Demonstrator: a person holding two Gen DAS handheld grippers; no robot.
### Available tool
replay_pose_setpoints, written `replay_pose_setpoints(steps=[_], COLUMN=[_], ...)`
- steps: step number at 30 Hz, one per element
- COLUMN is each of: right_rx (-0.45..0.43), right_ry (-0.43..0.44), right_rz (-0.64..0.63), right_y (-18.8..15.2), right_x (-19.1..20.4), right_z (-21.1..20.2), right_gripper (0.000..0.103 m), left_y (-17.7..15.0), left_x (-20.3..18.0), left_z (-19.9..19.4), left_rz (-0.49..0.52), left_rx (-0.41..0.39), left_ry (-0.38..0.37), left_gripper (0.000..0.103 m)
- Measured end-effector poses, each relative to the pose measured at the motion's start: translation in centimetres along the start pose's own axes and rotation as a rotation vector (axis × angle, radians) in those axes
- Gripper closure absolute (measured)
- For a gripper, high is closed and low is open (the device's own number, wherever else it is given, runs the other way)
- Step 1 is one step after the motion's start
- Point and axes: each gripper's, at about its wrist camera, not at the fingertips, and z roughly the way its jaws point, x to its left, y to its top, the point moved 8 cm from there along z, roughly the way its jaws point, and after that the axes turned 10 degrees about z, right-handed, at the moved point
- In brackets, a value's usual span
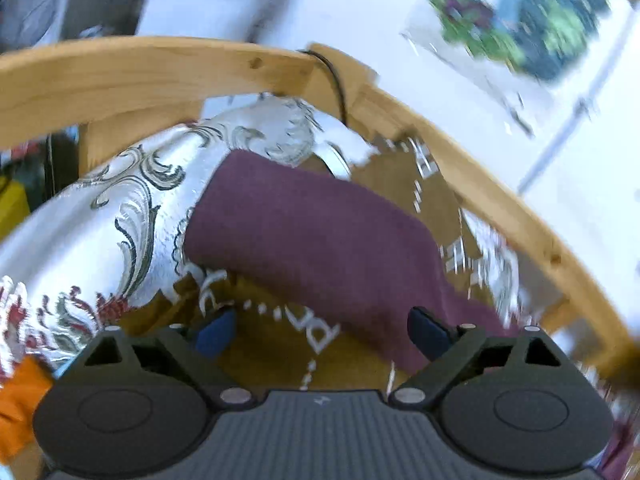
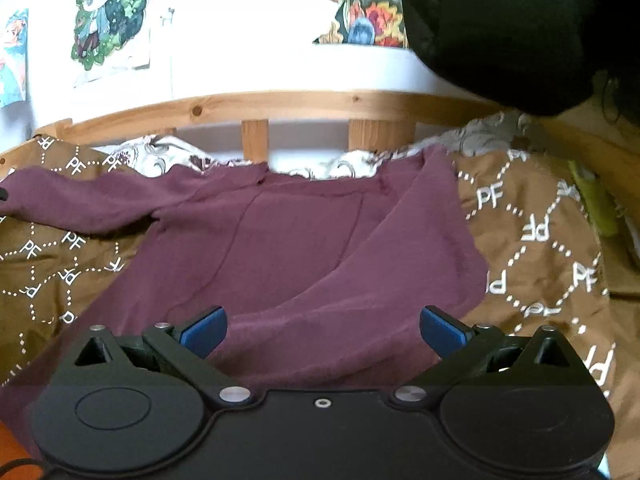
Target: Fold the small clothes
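My right gripper (image 2: pixel 323 332) hangs wide open and empty over the maroon top (image 2: pixel 288 248), which lies spread with one sleeve folded in on a brown lettered blanket (image 2: pixel 536 240). My left gripper (image 1: pixel 324 330), tilted, equally agape and empty, alone shows a floral sheet (image 1: pixel 100 208) by the wooden rail (image 1: pixel 160 68).

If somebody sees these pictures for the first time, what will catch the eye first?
The maroon knit garment fills the middle, one sleeve folded across its body, lying on a brown cloth printed with white letters. Behind it runs a pale wooden rail, with bright cartoon posters on the white wall above.
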Motion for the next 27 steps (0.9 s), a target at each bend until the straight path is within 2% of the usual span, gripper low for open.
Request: replay_pose_setpoints(steps=[1,3,5,6,7,8,10,14,18,21,24,27], right_rx=[0.010,0.022,0.028,0.030,0.033,0.036,0.042,0.042,0.040,0.030,0.012,-0.004], right_ry=[0.003,-0.001,-0.006,-0.007,-0.008,-0.007,-0.006,0.003,0.008,0.012,0.014,0.010], right_rz=[0.008,0.017,0.020,0.022,0.022,0.024,0.024,0.019,0.018,0.024,0.034,0.038], right_y=[-0.1,-0.4,-0.6,-0.8,-0.8,-0.9,-1.1,-1.1,-1.0,-0.8,-0.4,-0.1], right_x=[0.0,-0.1,-0.3,-0.4,-0.4,-0.5,-0.5,-0.3,-0.1,-0.2,-0.3,-0.4], right_z=[0.2,0.7,0.8,1.0,1.1,1.1,1.2,1.3,1.2,0.9,0.6,0.4], right_gripper=[0.001,0.001,0.001,0.001,0.001,0.001,0.001,0.001,0.001,0.001,0.001,0.001], left_y=[0.4,0.8,1.2,1.3,1.4,1.5,1.9,2.5,3.0,2.7,1.4,-1.1], left_x=[0.2,0.8,1.2,1.3,1.3,1.2,0.8,-0.9,-4.1,-8.2,-13.6,-19.6], left_z=[0.3,0.2,0.1,0.1,0.1,0.1,-0.5,-2.6,-4.6,-7.0,-9.8,-12.0], left_rz=[-0.023,-0.039,-0.052,-0.051,-0.046,-0.039,-0.019,0.052,0.173,0.294,0.426,0.577], left_rx=[-0.024,-0.069,-0.115,-0.136,-0.154,-0.166,-0.205,-0.318,-0.436,-0.529,-0.604,-0.611], left_ry=[0.002,0.041,0.102,0.123,0.141,0.151,0.160,0.148,0.089,-0.038,-0.200,-0.386], left_gripper=[0.012,0.027,0.050,0.056,0.070,0.082,0.098,0.099,0.100,0.100,0.100,0.100])
